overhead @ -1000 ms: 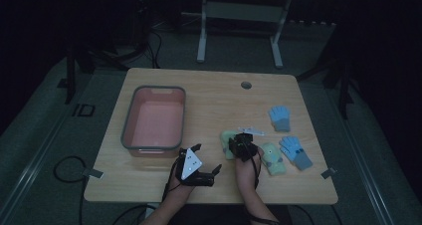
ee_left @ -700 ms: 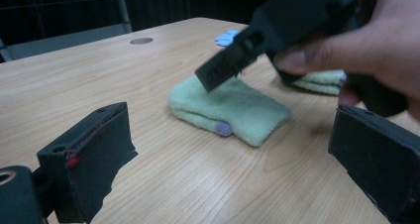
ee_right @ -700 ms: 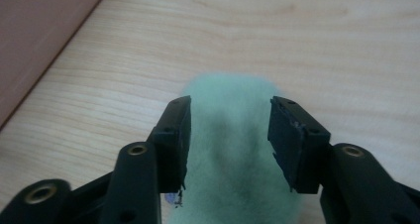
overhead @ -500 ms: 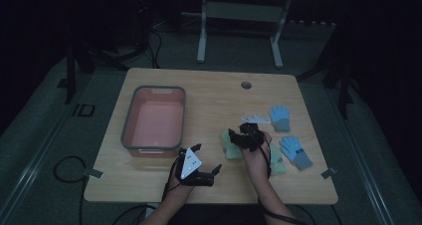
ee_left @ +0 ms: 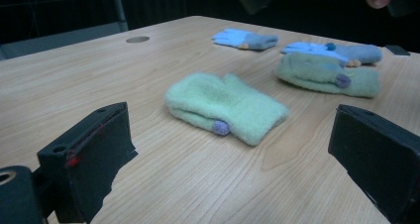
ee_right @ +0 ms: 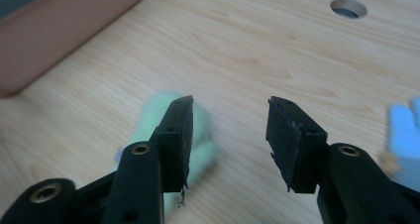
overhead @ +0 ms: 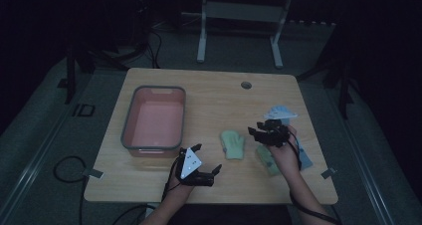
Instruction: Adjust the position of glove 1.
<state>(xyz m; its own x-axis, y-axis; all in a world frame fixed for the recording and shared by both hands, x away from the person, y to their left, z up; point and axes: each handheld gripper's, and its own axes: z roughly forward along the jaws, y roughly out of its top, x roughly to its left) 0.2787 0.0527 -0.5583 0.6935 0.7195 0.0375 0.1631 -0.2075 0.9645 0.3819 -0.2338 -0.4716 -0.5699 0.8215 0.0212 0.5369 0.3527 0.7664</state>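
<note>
Dim room, wood table. My left gripper lower centre, jaws wide, empty. Right gripper jaws have just been closing, still parted, empty. Two green mittens: one centre, one under my hand. Left gripper view adds two blue gloves, upper right. One pink bin.

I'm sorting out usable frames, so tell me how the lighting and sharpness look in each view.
High view: dim and underexposed, the room black, only the table lit. Left gripper view: brighter and crisp on the green mitten, the jaws at the bottom edge soft. Right gripper view: brightest, the jaws fairly sharp, but the green mitten and the blue glove behind them are smeared.
</note>
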